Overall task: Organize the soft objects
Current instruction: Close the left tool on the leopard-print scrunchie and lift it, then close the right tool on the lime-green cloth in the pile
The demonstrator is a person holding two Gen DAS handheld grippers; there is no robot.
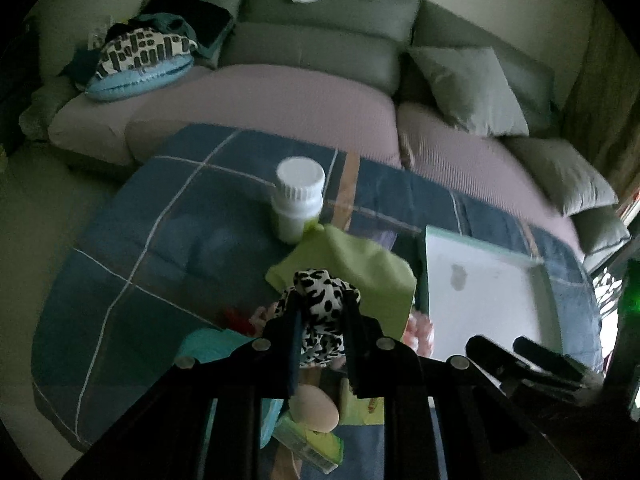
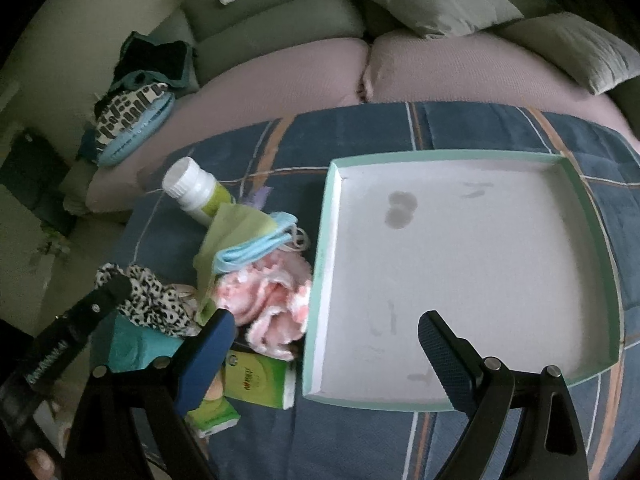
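A black-and-white spotted fabric piece [image 1: 320, 312] is clamped between the closed-in fingers of the left gripper [image 1: 322, 308] and is held above the pile of soft things on the blue plaid blanket [image 1: 160, 232], near the green cloth [image 1: 360, 272] and the white bottle [image 1: 299, 200]. The right gripper [image 2: 324, 340] is seen spread wide with nothing between its fingers, poised over the near edge of the white tray [image 2: 592, 240], beside which a pink knitted item [image 2: 272, 300] and a light blue mask [image 2: 256, 250] are piled.
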